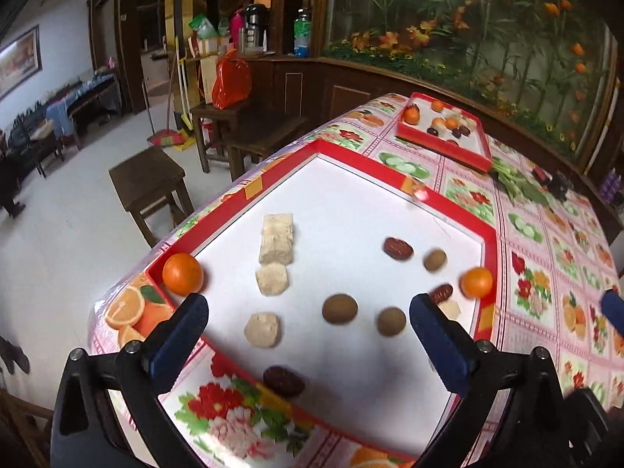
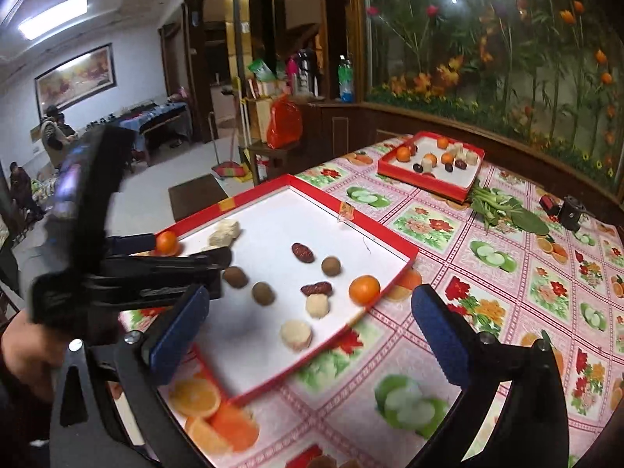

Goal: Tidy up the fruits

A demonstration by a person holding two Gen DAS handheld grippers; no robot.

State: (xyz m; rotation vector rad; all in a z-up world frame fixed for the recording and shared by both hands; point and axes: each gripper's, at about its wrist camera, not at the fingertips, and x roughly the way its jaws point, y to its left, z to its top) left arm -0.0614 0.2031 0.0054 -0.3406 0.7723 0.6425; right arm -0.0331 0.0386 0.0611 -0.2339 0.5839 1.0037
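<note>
near tray (image 1: 492,250): red rim, white floor, on a floral tablecloth (image 1: 546,296). contents, left wrist view: orange (image 1: 182,279) at 9 o'clock against the rim; second orange (image 1: 475,282) at 3 o'clock by the right wall; three brown round fruits (image 1: 340,308); glossy dark red dates, one (image 1: 397,249) at 1 o'clock, one (image 1: 283,381) at 6 o'clock; pale crumbly blocks (image 1: 276,243) at 11 o'clock. far tray (image 2: 466,191), at 1 o'clock in the right wrist view: mixed oranges, dates, pale pieces. left gripper (image 1: 308,323): blue pads spread wide, nothing between, over the near tray. right gripper (image 2: 310,327): spread wide, empty.
</note>
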